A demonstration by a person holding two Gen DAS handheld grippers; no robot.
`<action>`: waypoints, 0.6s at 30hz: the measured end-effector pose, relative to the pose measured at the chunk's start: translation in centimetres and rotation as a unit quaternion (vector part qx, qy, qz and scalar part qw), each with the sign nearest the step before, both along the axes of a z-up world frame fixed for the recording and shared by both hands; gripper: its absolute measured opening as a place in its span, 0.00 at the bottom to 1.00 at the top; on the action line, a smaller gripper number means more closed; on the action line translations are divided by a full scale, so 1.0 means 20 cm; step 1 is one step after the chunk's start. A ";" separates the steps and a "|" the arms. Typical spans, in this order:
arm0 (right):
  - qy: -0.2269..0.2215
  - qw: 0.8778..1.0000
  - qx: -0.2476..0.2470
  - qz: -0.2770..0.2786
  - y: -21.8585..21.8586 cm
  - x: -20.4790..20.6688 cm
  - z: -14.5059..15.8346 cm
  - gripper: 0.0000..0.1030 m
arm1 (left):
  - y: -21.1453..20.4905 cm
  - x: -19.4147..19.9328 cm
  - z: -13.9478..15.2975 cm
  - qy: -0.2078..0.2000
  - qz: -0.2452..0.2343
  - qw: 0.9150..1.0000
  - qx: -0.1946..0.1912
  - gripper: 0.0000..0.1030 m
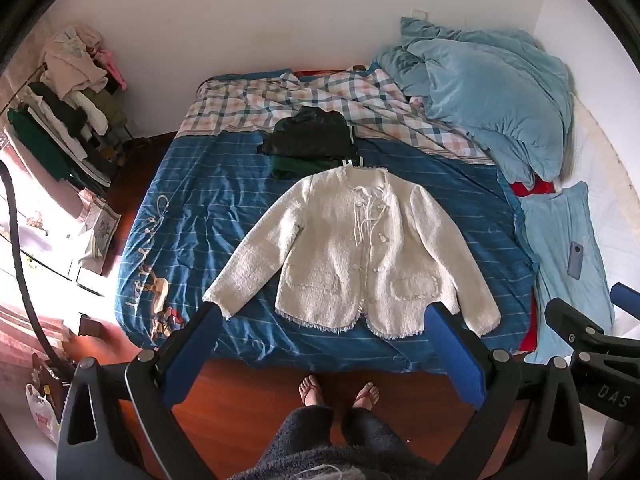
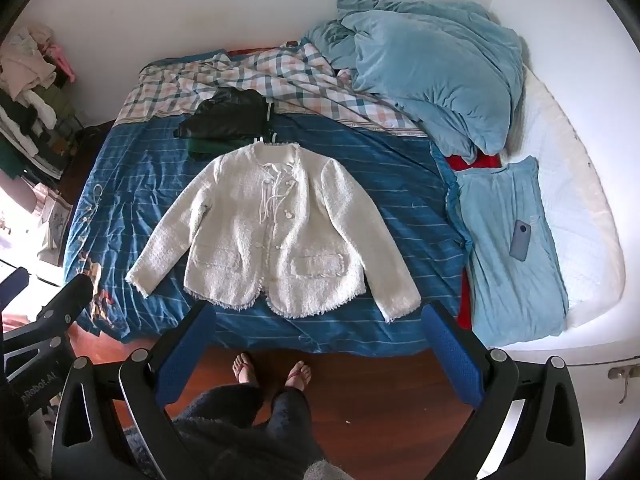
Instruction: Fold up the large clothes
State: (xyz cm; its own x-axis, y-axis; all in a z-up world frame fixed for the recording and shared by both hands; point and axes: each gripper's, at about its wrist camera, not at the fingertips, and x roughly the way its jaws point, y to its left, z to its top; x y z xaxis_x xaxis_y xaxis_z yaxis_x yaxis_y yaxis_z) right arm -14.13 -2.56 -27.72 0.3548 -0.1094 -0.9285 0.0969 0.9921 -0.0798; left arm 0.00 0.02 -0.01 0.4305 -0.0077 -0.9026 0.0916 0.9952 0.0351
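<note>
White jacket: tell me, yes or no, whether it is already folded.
No. The white jacket lies flat and face up on the blue bedspread, both sleeves spread outward.

Both wrist views look steeply down from high, sharing the bed [image 1: 168,216].

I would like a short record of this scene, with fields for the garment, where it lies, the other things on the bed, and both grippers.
garment: white jacket, spread flat, front up, sleeves out to both sides
surface: blue striped bedsheet
behind the collar: dark folded clothes
beside it: phone on a light blue pillow
far end: plaid blanket, light blue duvet
left gripper: open, holds nothing, above the hem
right gripper: open, holds nothing
fold: not yet begun
</note>
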 end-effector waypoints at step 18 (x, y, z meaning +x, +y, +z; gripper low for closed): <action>-0.002 1.000 -0.008 -0.001 0.00 0.00 0.00 1.00 | 0.00 0.00 0.00 -0.001 -0.001 1.000 0.000 1.00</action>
State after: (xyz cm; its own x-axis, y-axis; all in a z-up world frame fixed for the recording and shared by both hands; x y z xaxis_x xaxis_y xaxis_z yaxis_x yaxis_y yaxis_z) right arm -14.14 -2.54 -27.71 0.3588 -0.1251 -0.9250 0.0989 0.9905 -0.0956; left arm 0.06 -0.01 0.00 0.4330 -0.0081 -0.9013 0.0929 0.9950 0.0357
